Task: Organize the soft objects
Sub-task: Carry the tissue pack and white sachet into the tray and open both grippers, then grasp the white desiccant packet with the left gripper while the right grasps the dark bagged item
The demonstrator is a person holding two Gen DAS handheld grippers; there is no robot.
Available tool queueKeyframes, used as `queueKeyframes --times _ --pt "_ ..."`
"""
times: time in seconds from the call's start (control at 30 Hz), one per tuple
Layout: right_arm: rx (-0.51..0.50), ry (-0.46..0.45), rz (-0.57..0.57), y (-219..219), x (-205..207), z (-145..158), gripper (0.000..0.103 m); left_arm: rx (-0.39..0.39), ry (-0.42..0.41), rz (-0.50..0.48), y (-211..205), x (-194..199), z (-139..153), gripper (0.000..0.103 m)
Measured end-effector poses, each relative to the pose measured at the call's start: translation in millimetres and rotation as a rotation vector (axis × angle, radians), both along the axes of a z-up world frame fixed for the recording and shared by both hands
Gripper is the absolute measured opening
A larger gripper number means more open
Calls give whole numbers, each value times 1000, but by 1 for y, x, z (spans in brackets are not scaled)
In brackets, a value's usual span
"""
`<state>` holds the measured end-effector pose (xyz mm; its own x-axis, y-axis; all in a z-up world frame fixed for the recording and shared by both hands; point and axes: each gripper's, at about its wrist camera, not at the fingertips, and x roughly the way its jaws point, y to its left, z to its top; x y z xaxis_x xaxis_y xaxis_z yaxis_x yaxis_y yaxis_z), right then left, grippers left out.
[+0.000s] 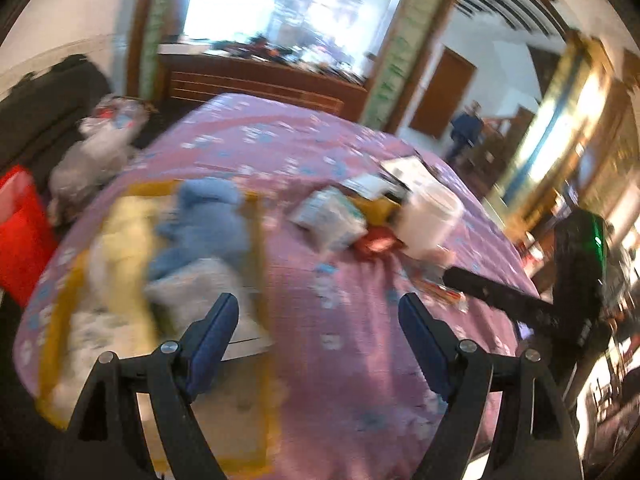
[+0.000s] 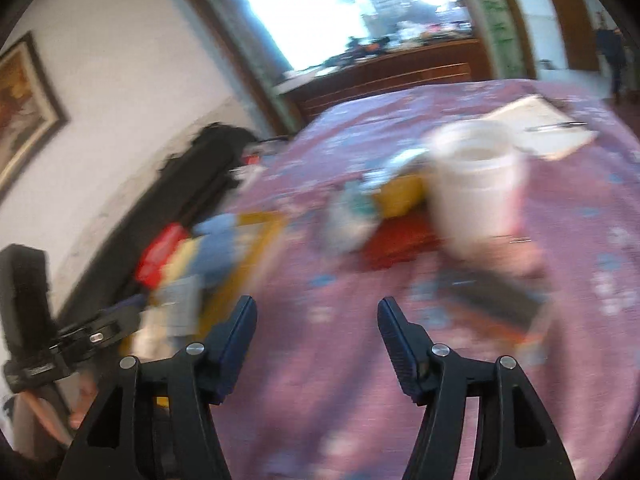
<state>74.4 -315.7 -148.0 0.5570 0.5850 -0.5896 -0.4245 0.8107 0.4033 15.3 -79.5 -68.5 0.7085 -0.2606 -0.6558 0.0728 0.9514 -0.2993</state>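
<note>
Both tools, left tool and right tool, gape empty over bed; slow down, pick one soft item near white tub.

A home bedroom: patterned bedspread, wooden dresser, framed picture.

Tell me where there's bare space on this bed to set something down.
Bare pink bedspread lies ahead of both open grippers, between the yellow-bordered cloth pile and the white bucket. Crowded: the packets beside that bucket, and the blue soft toy on the pile.
</note>
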Motion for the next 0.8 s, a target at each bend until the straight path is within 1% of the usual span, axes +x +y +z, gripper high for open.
queueKeyframes --times 0.07,0.13,0.23,0.33,0.4,0.5,0.57,0.63,0.7,0.73,0.77,0.8 --pt "-48 22 -77 -26 15 -5 67 -4 30 -41 -19 17 -3 82" --pt "-69 44 -133 -48 30 -11 67 23 48 -66 -37 33 -7 82" --pt "-67 104 -169 -69 63 -29 67 69 96 -87 -57 64 -16 82" --pt "-48 161 -175 -78 80 -45 68 76 170 -81 -62 98 -27 82" --pt "-51 190 -151 -74 82 -52 70 80 210 -75 -61 122 -33 82" --pt "-71 202 -74 -62 79 -56 70 103 272 -13 -56 155 -41 82" --pt "-53 211 -25 -56 72 -58 71 99 298 4 -54 172 -46 82" --pt "-51 216 14 -51 71 -58 71 113 327 31 -53 190 -52 81" --pt "-45 215 30 -47 66 -60 71 97 352 47 -53 204 -59 81" --pt "-55 213 32 -45 65 -61 70 99 361 52 -54 209 -62 81" --pt "-75 209 30 -42 64 -61 66 114 372 59 -56 214 -64 81" --pt "-82 208 29 -42 64 -62 65 147 384 66 -59 221 -69 81"
